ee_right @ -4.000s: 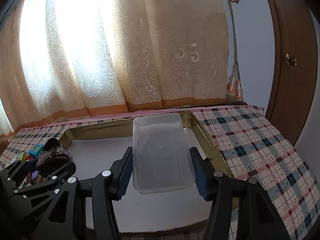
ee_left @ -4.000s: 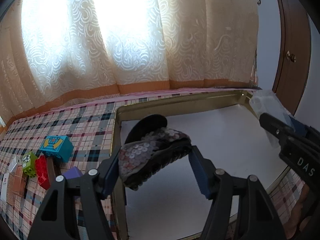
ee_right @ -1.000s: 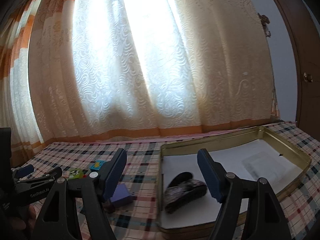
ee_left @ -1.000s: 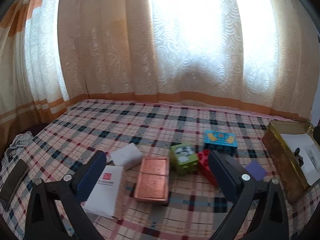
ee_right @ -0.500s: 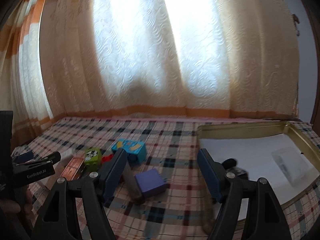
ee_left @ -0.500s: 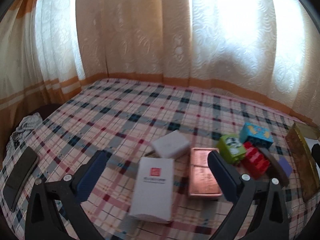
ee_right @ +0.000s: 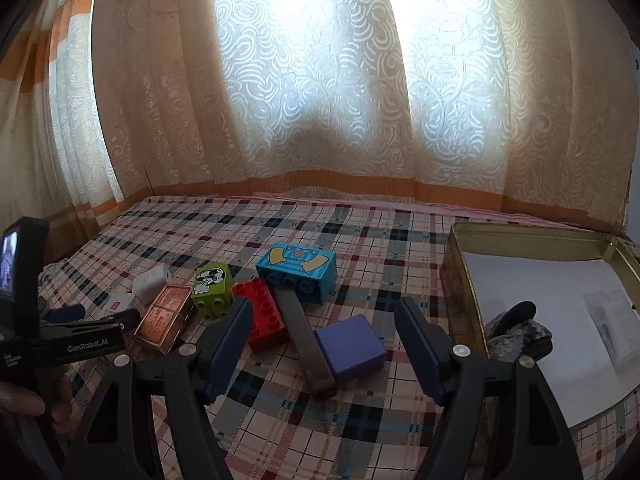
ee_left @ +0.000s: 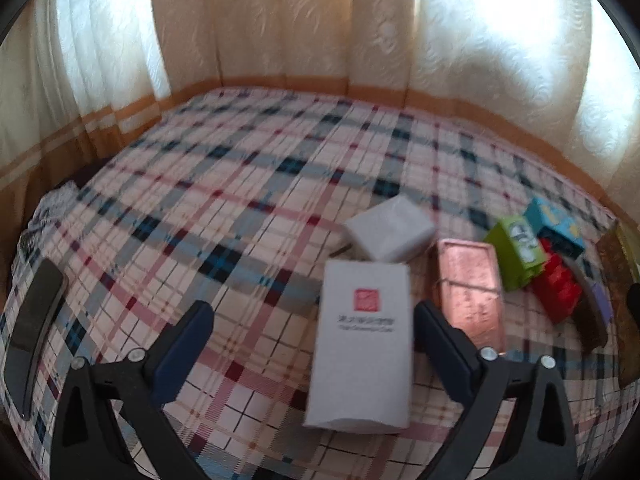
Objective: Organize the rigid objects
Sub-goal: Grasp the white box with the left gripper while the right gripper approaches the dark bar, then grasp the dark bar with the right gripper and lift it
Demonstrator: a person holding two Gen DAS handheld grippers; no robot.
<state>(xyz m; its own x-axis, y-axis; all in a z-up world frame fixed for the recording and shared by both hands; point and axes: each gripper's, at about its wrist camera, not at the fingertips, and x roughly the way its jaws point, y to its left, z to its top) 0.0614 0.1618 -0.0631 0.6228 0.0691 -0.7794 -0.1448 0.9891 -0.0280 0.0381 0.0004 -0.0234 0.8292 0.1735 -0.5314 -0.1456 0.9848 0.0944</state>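
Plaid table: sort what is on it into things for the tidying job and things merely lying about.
For the job:
white carton
small white box
copper tin
green block
red brick
blue block
purple box
dark bar
gold tray

Lying about:
black phone
curtain

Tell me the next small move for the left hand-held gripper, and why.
Probably ease the left hand-held gripper down and slightly right over the white box with the red stamp, then close. Its jaws are open and empty, and the box lies lengthwise between them, still on the plaid cloth outside the gold tin.
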